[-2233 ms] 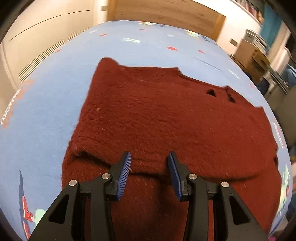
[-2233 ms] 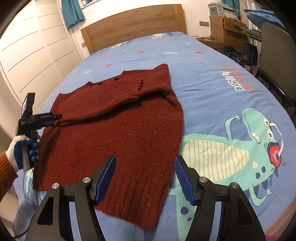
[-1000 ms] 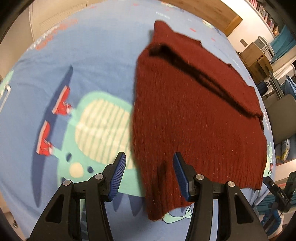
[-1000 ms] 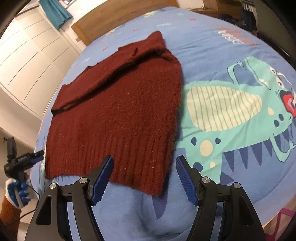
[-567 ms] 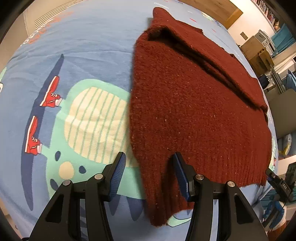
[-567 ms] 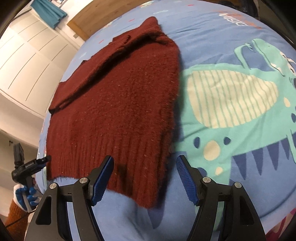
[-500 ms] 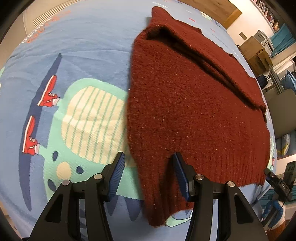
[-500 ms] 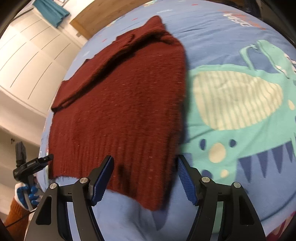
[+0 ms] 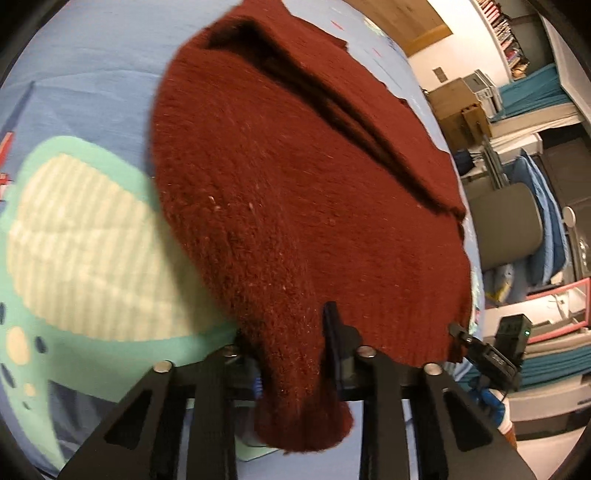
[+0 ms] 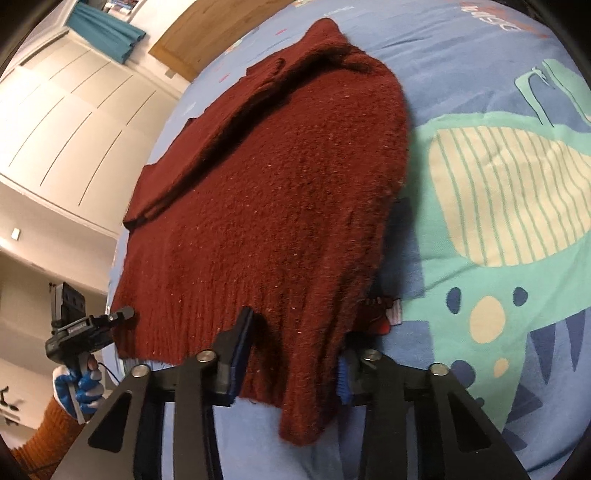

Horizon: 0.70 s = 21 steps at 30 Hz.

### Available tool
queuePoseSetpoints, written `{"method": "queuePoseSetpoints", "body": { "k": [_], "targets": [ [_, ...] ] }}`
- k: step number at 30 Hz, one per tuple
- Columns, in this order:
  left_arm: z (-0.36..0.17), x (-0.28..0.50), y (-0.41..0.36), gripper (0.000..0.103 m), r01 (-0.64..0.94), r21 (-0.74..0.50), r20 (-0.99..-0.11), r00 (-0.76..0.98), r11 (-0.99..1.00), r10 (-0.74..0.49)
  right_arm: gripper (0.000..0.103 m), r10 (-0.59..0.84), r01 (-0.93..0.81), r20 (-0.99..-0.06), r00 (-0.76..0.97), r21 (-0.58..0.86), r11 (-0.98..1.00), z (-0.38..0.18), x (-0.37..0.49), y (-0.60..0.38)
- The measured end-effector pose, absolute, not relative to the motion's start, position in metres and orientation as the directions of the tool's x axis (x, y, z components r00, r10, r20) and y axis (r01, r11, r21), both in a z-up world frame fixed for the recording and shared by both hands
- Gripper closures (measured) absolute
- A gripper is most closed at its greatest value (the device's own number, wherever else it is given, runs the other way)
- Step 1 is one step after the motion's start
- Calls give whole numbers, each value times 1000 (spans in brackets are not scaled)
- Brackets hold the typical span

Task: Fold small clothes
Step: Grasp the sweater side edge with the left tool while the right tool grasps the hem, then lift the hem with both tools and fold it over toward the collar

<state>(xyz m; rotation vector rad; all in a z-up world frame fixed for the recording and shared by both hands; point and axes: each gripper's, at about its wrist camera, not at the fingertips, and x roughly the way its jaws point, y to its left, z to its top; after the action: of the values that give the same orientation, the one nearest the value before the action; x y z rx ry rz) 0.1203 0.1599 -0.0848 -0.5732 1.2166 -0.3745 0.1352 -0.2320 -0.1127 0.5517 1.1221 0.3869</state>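
A dark red knitted sweater [image 9: 295,184] lies flat on a blue bed cover [image 9: 92,81], sleeves folded in across its top. My left gripper [image 9: 291,350] straddles the sweater's near left hem corner, and the knit lies draped between its open jaws. The sweater [image 10: 266,192] also fills the right wrist view. My right gripper [image 10: 291,343] straddles the near right hem corner the same way, jaws open with fabric bunched between them. The left gripper [image 10: 92,325] shows at the far hem corner in the right wrist view.
The bed cover carries a teal dinosaur print [image 10: 498,192]. White wardrobe doors [image 10: 66,118] stand on one side and a wooden headboard [image 10: 207,33] at the far end. A grey chair [image 9: 513,225], boxes and shelves stand beyond the other side of the bed.
Both grippers have moved forward onto the sweater's hem corners. The fabric now lies between the fingers of each, and the hem corners are bunched and lifted slightly.
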Motion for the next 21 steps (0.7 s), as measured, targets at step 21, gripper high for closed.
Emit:
{"method": "queuePoseSetpoints", "body": {
  "k": [21],
  "targets": [
    [-13,133,184,90,44,-689,-622,477,724,-621,93,608,-112,-602,518,657,746,-52,159,-242]
  ]
}}
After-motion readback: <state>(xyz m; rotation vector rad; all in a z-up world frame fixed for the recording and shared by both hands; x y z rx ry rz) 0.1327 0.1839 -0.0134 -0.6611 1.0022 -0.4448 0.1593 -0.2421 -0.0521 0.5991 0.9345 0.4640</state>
